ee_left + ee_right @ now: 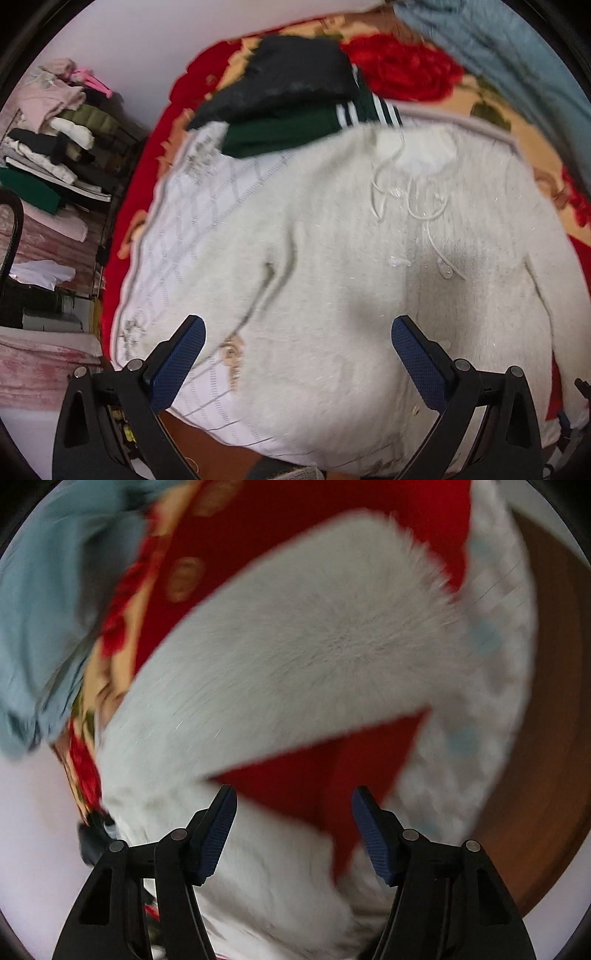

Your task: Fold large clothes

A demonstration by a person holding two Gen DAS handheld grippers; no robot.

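Observation:
A large fuzzy white sweater (pixel 351 236) with a drawstring at its neck lies spread on a white quilted pad (pixel 192 221) over a red flowered blanket (pixel 406 70). My left gripper (pixel 297 325) is open and empty, just above the sweater's body. In the right wrist view the sweater's sleeve (pixel 314 635) lies bent across the red blanket (pixel 317 768). My right gripper (pixel 293 794) is open and empty, above the sleeve's bend. Both views are blurred.
A folded pile of black and green clothes with white stripes (pixel 295 99) sits behind the sweater. A light blue garment (pixel 498 55) lies at the far right and also shows in the right wrist view (pixel 48 590). A shelf of stacked clothes (pixel 55 140) stands left.

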